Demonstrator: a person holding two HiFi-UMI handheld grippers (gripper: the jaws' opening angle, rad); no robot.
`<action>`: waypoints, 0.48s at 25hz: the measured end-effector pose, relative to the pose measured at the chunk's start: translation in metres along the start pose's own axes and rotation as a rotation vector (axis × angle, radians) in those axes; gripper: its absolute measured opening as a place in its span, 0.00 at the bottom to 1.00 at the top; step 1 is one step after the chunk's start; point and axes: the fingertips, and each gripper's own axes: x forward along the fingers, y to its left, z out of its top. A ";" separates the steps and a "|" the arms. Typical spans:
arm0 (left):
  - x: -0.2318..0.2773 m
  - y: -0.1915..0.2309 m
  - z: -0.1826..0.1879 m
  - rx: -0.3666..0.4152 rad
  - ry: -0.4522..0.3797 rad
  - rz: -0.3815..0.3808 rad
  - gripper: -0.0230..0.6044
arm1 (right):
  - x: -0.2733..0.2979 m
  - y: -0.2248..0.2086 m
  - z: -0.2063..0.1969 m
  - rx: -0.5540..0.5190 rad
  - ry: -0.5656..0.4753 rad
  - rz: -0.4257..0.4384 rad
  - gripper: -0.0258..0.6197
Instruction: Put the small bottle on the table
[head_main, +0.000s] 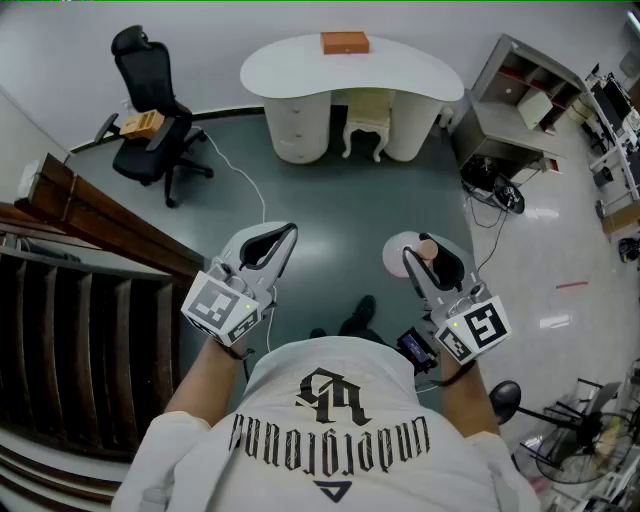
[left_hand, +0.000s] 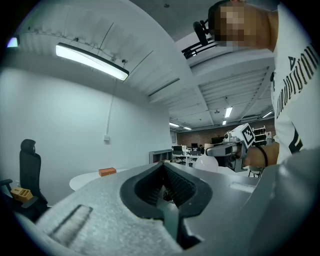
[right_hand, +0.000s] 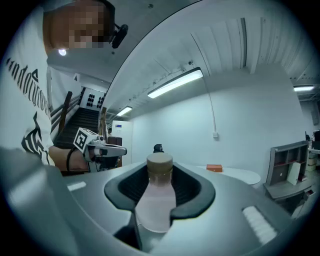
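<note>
We hold the right tool (head_main: 428, 258) level, and its jaws pinch the small bottle (right_hand: 156, 205) by its pale pinkish body, with the tan cap lying toward the jaw tips. The left tool (left_hand: 162, 172) is level too, just beside the right one on its left. Its jaws are pressed together with nothing between them. The white curved surface (head_main: 400, 75) stands well ahead of both tools, across bare grey-green floor, so the bottle is in the air and well apart from it. An orange box (head_main: 344, 42) sits on the far edge of that surface. Ahead of the left tool and off to its left stands a black office chair (head_main: 150, 100).
</note>
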 end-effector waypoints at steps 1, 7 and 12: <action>0.001 0.000 0.000 -0.002 0.003 0.000 0.05 | 0.000 0.000 -0.001 0.001 0.001 -0.002 0.25; 0.006 -0.001 -0.004 -0.007 0.006 -0.008 0.05 | 0.003 -0.002 -0.003 0.002 0.004 -0.001 0.25; 0.019 -0.003 -0.005 -0.012 0.027 -0.016 0.05 | 0.008 -0.012 -0.003 -0.002 0.003 0.012 0.25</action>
